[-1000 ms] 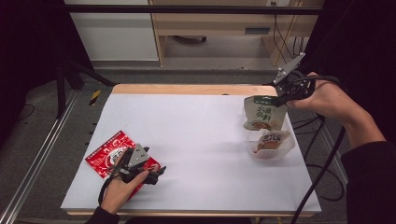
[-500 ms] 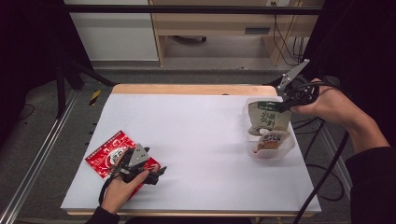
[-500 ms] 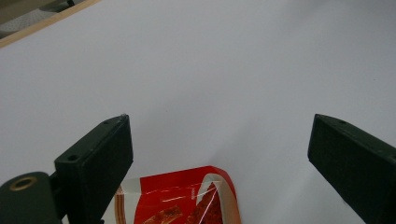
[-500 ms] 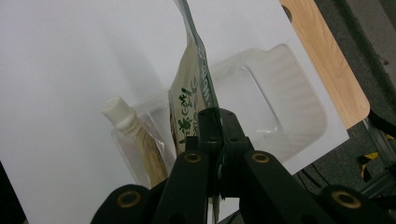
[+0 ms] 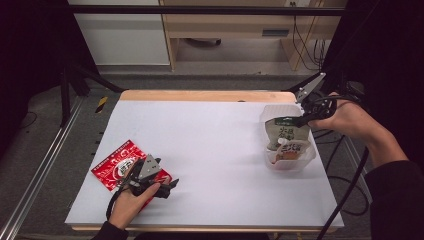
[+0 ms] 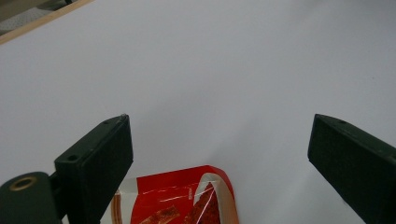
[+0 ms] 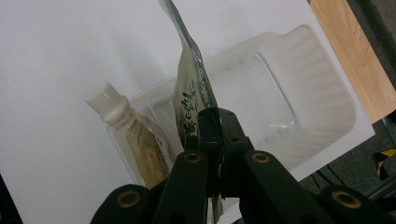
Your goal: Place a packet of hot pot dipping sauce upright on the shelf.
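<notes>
Your right gripper point(image 5: 306, 119) jaws pinch a green-topped pouch point(image 5: 286, 132) whose print looks Korean but stays unreadable, over the clear tray point(image 5: 295, 165); your left gripper point(image 5: 167, 186) jaws stand spread.

One clear tray point(image 5: 300, 162) sits on the worktop point(image 5: 210, 145); it holds two pouches, one green-topped pouch point(image 5: 286, 131) and apparently one capped pouch point(image 5: 290, 150). One red packet point(image 5: 116, 167) lies well apart from the tray.

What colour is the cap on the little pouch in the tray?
White; the cap shows best in the right gripper view.
</notes>
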Action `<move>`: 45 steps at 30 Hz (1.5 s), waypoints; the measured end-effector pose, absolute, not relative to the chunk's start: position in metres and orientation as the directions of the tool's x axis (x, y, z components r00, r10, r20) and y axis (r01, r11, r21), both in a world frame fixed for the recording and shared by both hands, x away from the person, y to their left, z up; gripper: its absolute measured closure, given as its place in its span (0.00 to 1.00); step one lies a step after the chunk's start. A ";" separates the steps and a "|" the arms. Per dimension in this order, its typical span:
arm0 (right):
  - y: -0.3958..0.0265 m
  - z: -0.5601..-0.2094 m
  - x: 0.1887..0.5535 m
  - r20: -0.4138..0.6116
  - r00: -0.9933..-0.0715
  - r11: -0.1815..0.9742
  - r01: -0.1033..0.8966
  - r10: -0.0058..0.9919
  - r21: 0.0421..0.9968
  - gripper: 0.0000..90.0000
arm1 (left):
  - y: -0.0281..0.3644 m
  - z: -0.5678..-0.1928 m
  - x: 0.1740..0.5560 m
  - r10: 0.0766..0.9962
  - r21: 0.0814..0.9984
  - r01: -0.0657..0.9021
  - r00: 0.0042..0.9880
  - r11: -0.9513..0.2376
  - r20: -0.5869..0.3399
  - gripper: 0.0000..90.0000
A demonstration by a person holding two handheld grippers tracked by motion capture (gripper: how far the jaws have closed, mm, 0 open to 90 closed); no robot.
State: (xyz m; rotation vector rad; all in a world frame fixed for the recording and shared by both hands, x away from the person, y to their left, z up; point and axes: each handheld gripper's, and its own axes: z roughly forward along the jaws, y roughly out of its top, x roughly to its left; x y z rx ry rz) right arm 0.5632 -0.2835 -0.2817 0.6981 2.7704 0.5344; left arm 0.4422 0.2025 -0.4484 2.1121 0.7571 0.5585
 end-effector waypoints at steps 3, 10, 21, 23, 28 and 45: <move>-0.284 -0.288 0.565 -0.126 -0.859 0.820 0.416 0.496 0.394 1.00 | 0.202 -0.448 0.442 0.679 0.806 0.323 0.723 -0.495 0.127 0.07; -0.284 -0.299 0.568 -0.115 -0.856 0.814 0.426 0.504 0.395 1.00 | 0.202 -0.449 0.442 0.679 0.806 0.325 0.724 -0.495 0.125 0.07; -0.286 -0.300 0.567 -0.116 -0.853 0.812 0.430 0.509 0.395 1.00 | 0.201 -0.449 0.442 0.677 0.805 0.324 0.725 -0.496 0.126 0.07; -0.286 -0.301 0.567 -0.126 -0.857 0.820 0.421 0.500 0.387 1.00 | 0.201 -0.449 0.442 0.677 0.805 0.325 0.725 -0.497 0.126 0.07; -0.284 -0.303 0.567 -0.133 -0.860 0.829 0.417 0.493 0.373 0.99 | 0.201 -0.449 0.442 0.675 0.803 0.326 0.727 -0.498 0.124 0.07; -0.293 -0.308 0.562 -0.158 -0.841 0.817 0.430 0.517 0.385 0.73 | 0.200 -0.450 0.442 0.672 0.798 0.330 0.730 -0.504 0.122 0.07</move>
